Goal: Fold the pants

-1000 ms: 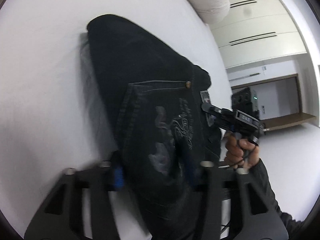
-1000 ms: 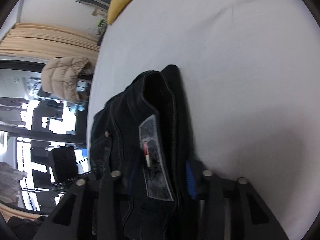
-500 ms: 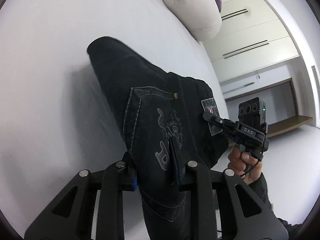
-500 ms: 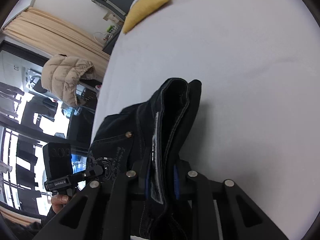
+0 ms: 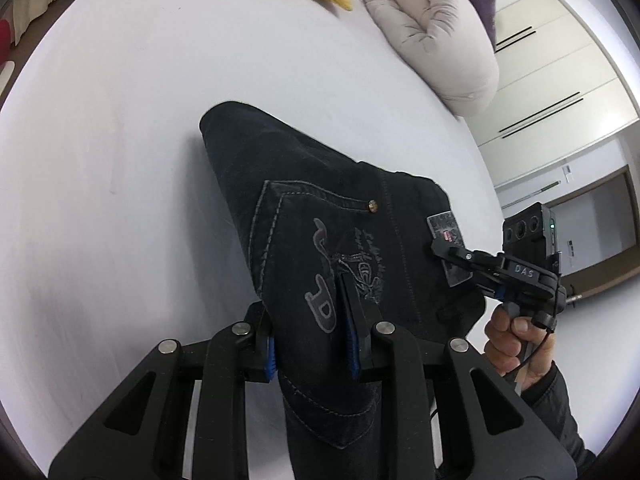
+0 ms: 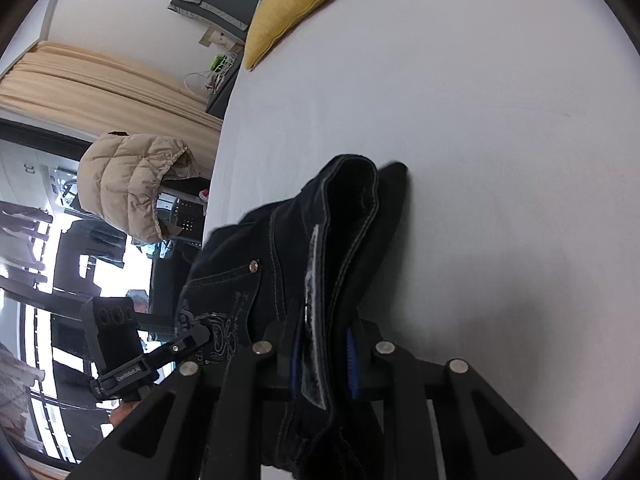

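Since a moment ago both my claws have drawn back and lifted, so more of the white bed (image 5: 120, 160) shows beyond the black pants (image 5: 312, 216), and the yellow pillow (image 6: 288, 4) has come fully into the right wrist view. My left gripper (image 5: 312, 344) is clamped on the pants at the embroidered back pocket, blue pads pressing the denim from both sides, the jaws held a little apart only by the cloth's thickness. My right gripper (image 6: 322, 356) is likewise closed on the pants at the waistband, with the grey label patch (image 6: 314, 320) pinched between its fingers. Seen from the left wrist, the right gripper (image 5: 448, 246) meets the pants at that same patch, my right hand (image 5: 516, 340) wrapped round its handle. The folded pants hang bunched between the two claws, their far end resting on the bed, well short of the yellow pillow. A pale grey cushion (image 5: 436, 32) lies just beside that pillow at the bed's far edge. A beige puffer jacket (image 6: 132, 184) hangs off the bed's side, far from the pillow.
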Demonstrator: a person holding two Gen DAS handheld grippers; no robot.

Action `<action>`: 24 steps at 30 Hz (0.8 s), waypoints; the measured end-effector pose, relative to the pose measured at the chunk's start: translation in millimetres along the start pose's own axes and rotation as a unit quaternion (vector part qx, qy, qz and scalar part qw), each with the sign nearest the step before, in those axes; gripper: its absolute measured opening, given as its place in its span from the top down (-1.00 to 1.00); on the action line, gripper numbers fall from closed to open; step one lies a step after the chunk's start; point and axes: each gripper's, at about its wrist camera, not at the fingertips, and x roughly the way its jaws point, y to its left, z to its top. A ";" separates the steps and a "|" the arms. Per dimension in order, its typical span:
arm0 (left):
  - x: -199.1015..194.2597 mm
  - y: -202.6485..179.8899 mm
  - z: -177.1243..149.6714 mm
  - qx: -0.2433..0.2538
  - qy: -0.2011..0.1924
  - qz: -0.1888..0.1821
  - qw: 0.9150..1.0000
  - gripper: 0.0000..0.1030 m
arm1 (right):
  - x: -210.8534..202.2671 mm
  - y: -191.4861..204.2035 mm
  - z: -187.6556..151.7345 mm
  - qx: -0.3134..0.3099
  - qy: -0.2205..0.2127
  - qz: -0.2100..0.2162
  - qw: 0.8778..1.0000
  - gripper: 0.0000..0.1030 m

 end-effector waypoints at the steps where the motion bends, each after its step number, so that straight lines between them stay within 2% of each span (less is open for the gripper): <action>1: 1.8 6.2 1.1 -0.004 0.002 -0.002 1.000 0.55 | 2.0 -2.1 1.1 0.000 0.002 0.005 1.000 0.62; 6: 18.2 20.8 -5.7 -0.009 0.008 -0.002 1.000 0.45 | 10.2 -19.9 -3.0 0.008 0.016 0.023 1.000 0.55; 8: 19.9 27.2 -4.0 -0.013 -0.001 -0.001 1.000 0.32 | 15.3 -29.8 -4.7 0.025 0.014 0.028 0.999 0.26; 10: 19.8 28.5 -5.8 -0.020 -0.006 -0.008 1.000 0.28 | 17.1 -41.3 -9.6 0.043 0.004 0.049 0.998 0.25; 12: 20.4 23.5 -5.9 -0.013 -0.011 0.002 1.000 0.23 | 17.0 -43.7 -13.2 0.042 -0.006 0.059 0.997 0.25; 14: 14.8 17.5 -7.6 0.000 -0.019 0.023 1.000 0.10 | 15.7 -41.6 -15.3 0.041 -0.011 0.060 0.997 0.17; 17: -3.8 -0.7 -14.4 0.035 -0.056 0.089 0.994 -0.06 | 6.8 -29.1 -15.6 0.039 -0.021 0.037 0.998 0.01; 18: -13.8 -9.0 -18.7 0.051 -0.076 0.107 0.990 -0.15 | -2.0 -20.7 -18.8 0.021 -0.033 0.018 0.999 0.00; 19: -25.3 -20.1 -25.1 0.068 -0.099 0.129 0.984 -0.41 | -11.5 -11.6 -22.9 -0.001 -0.045 -0.002 0.999 -0.01; 20: -42.3 -33.4 -37.5 0.090 -0.135 0.160 0.974 -0.65 | -21.9 0.3 -28.6 -0.023 -0.063 -0.027 0.997 -0.06; 21: -53.5 -46.9 -44.2 0.105 -0.160 0.177 0.965 -0.74 | -35.6 18.1 -38.2 -0.052 -0.087 -0.058 0.993 -0.11; 22: -66.2 -60.4 -54.1 0.120 -0.185 0.191 0.957 -0.94 | -44.2 28.5 -43.2 -0.071 -0.101 -0.071 0.990 -0.23; 23: -80.2 -80.0 -65.2 0.137 -0.212 0.214 0.944 -1.00 | -53.8 43.4 -51.3 -0.096 -0.119 -0.085 0.985 -0.37; 24: -89.7 -94.1 -74.2 0.149 -0.230 0.236 0.932 -1.00 | -65.1 60.6 -62.3 -0.121 -0.142 -0.105 0.977 -0.44</action>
